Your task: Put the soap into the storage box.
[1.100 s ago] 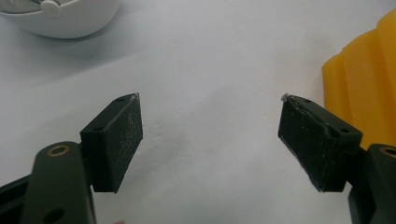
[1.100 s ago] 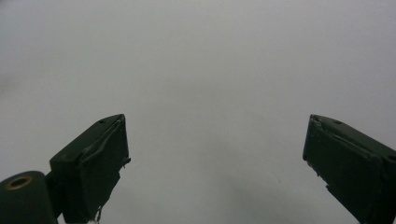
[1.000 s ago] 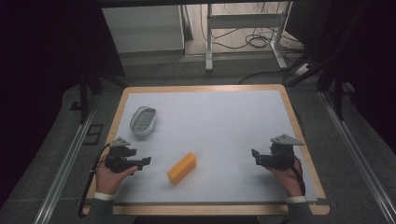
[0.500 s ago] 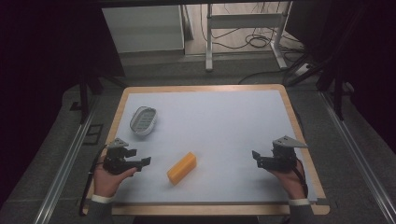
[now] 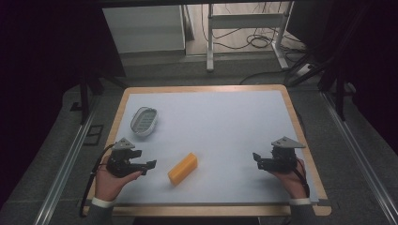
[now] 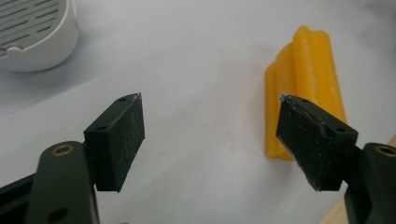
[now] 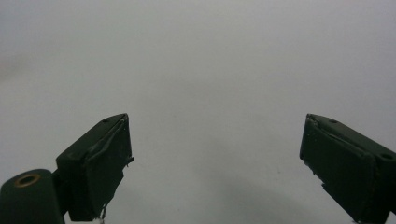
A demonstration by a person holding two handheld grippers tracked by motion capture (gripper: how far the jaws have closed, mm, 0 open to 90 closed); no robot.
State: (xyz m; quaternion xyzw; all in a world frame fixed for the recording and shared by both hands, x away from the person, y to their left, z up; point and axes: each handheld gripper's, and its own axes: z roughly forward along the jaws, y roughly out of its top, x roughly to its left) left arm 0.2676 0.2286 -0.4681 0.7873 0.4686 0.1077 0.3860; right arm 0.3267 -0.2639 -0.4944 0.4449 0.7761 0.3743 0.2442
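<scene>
A yellow ridged block [image 5: 183,168] lies on the white mat near the front, left of centre. Just left of it my left gripper [image 5: 151,165] rests low in a hand, open and empty, jaws pointing right toward the block. In the left gripper view the block [image 6: 304,86] sits ahead, partly behind the right-hand jaw, with the gripper [image 6: 210,133] holding nothing. At the right of the mat my right gripper [image 5: 256,160] is held low and open, pointing left. Bare mat lies between its jaws in the right gripper view [image 7: 215,154].
A white slotted oval dish [image 5: 143,121] sits at the mat's left, behind the left gripper, and at the top left of the left gripper view [image 6: 32,32]. The mat [image 5: 220,126] lies on a wooden table [image 5: 204,88] with a raised rim. Cables and metal frames stand beyond.
Both hands have drawn slightly toward the front edge of the table. The block and the dish have stayed put.
</scene>
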